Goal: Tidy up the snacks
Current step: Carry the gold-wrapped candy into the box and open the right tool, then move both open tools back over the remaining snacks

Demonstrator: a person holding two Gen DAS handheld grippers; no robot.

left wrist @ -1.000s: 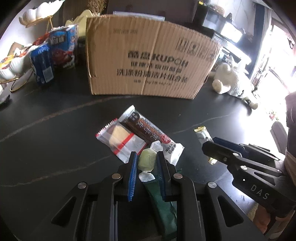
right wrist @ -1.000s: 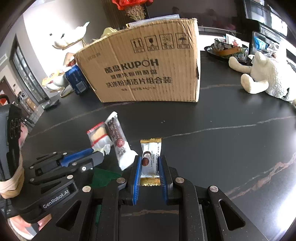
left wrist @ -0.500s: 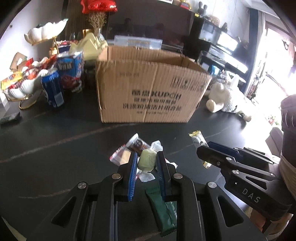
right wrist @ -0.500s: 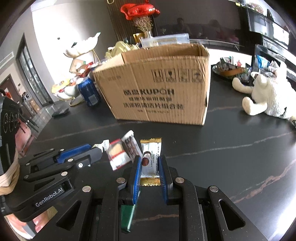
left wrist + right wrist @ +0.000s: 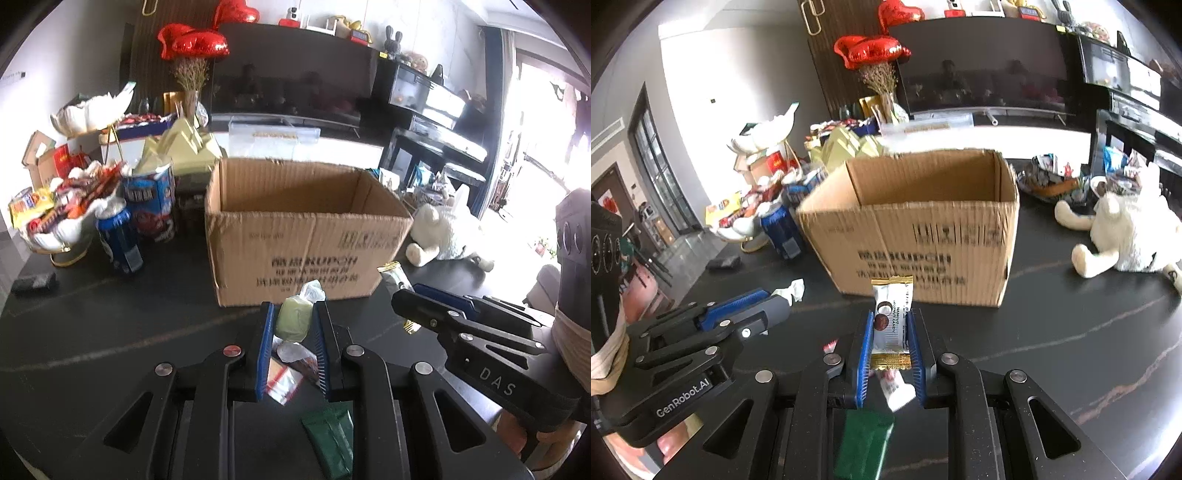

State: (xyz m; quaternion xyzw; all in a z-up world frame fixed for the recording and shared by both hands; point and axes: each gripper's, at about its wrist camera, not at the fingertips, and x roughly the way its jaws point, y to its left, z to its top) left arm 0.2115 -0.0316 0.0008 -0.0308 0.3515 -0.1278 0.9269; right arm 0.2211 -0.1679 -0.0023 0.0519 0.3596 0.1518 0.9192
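My left gripper [image 5: 293, 321] is shut on a pale green wrapped candy [image 5: 294, 323] and holds it above the dark table, in front of the open cardboard box [image 5: 306, 236]. My right gripper [image 5: 891, 328] is shut on a white and gold candy packet [image 5: 891, 321], also raised before the box [image 5: 916, 229]. Each gripper shows in the other's view: the right one [image 5: 406, 295], the left one [image 5: 775, 299]. A red-striped snack packet [image 5: 284, 380] and a green packet [image 5: 328, 439] lie on the table below.
A blue can [image 5: 120, 240], a blue snack tub [image 5: 151, 206] and white shell dishes of snacks [image 5: 59, 218] stand left of the box. A white plush toy [image 5: 1123, 236] lies to the right. A bowl of snacks [image 5: 1049, 181] sits behind it.
Both grippers have risen from the table with their candies and now look over the box rim into the box. The loose packets stayed on the table.
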